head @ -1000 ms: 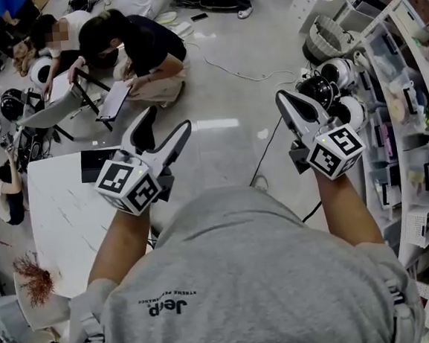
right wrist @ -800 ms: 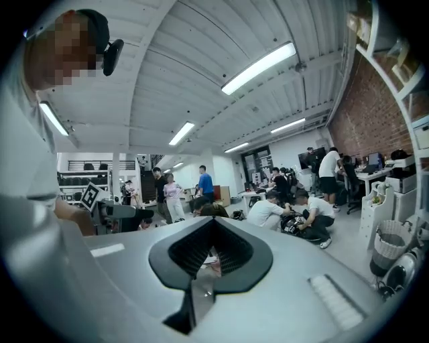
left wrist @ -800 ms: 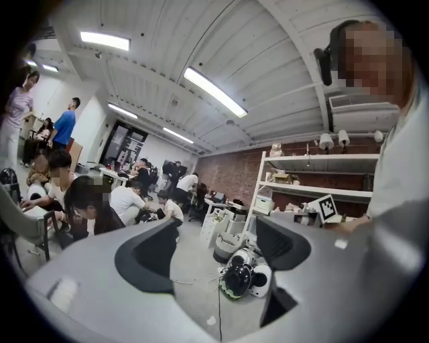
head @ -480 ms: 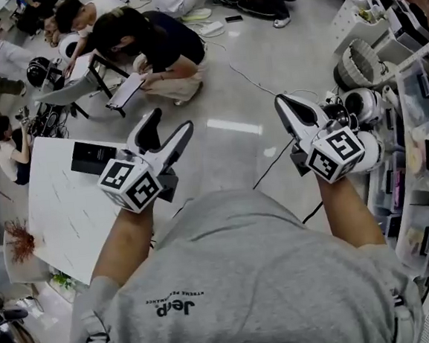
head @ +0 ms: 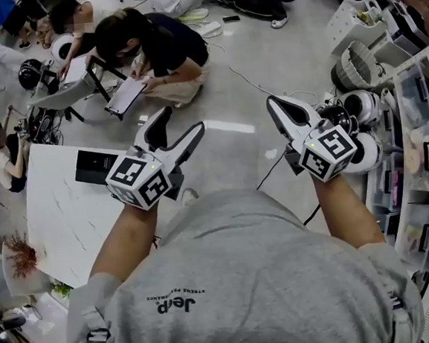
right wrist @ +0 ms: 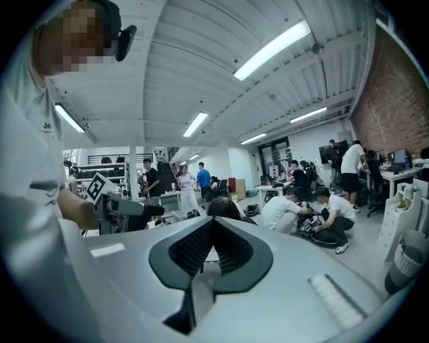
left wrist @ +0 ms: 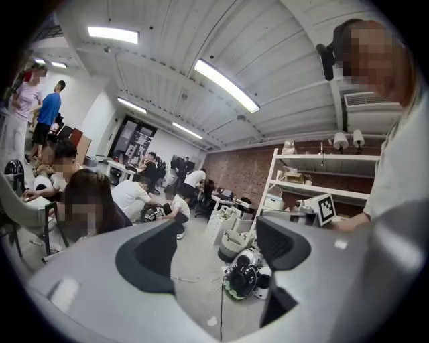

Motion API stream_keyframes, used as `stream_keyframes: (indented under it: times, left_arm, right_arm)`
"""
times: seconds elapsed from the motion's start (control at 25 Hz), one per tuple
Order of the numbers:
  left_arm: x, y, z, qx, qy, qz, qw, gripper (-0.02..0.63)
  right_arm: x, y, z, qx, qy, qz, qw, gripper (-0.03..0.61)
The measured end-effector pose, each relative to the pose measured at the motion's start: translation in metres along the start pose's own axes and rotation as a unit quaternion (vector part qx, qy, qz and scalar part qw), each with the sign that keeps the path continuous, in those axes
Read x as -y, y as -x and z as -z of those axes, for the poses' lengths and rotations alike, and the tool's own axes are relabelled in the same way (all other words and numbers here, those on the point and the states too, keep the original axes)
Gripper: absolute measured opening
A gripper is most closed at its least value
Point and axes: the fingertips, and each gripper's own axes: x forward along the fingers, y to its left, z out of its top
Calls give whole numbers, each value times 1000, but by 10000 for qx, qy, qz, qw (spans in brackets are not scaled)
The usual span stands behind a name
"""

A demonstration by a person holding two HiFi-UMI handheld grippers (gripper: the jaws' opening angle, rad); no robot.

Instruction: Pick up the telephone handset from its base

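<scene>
- Since neither handset nor base can be made out in any view, the task is judged not yet begun; the step in hand is the approach.
- White surface (head: 61, 210), far left: carries a flat black item (head: 97, 166), too small to identify. It may be the telephone, but this is unconfirmed.
- Left gripper (head: 179, 125): held in the air near the surface's right edge, jaws well apart, nothing between them.
- Right gripper (head: 278, 109): held in the air over the floor (head: 222, 91), jaws pressed together, gripping nothing.
- Ribbed basket (head: 351, 65), on the floor at right: contents not discernible.
- Shelving (head: 421, 149), far right: holds bins, contents too small to name.
- Next move, as judged: find the telephone, then bring a gripper with parted jaws down over the handset.
</scene>
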Motion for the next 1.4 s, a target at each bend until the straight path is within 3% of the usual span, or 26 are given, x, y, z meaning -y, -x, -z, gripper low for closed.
stream_keyframes:
  times: [0.24, 0.4, 0.6, 0.88, 1.16, 1.4]
  left_arm:
    - [-40, 40, 13, 101, 134, -529, 9985, 407]
    - [-71, 95, 26, 327, 428, -1341, 9895, 407]
    - [-117, 176, 49, 515, 797, -2369, 9669, 407]
    - [-185, 282, 109, 648, 1627, -3471, 9213, 407]
    - [-253, 314, 169, 671, 2634, -3648, 8905, 407]
    - [-295, 310, 196, 780, 3375, -3327, 8771, 402]
  right_arm:
    - [-37, -62, 8, -200, 164, -601, 9979, 5]
    - [-81, -114, 19, -435, 335, -1392, 9887, 5]
    - [-140, -178, 36, -732, 486, -2158, 9725, 5]
    - [-214, -239, 76, -1197, 641, -2760, 9515, 5]
    - [-243, -278, 107, -1522, 735, -2861, 9432, 5]
    - [-254, -299, 125, -1676, 728, -2831, 9415, 5]
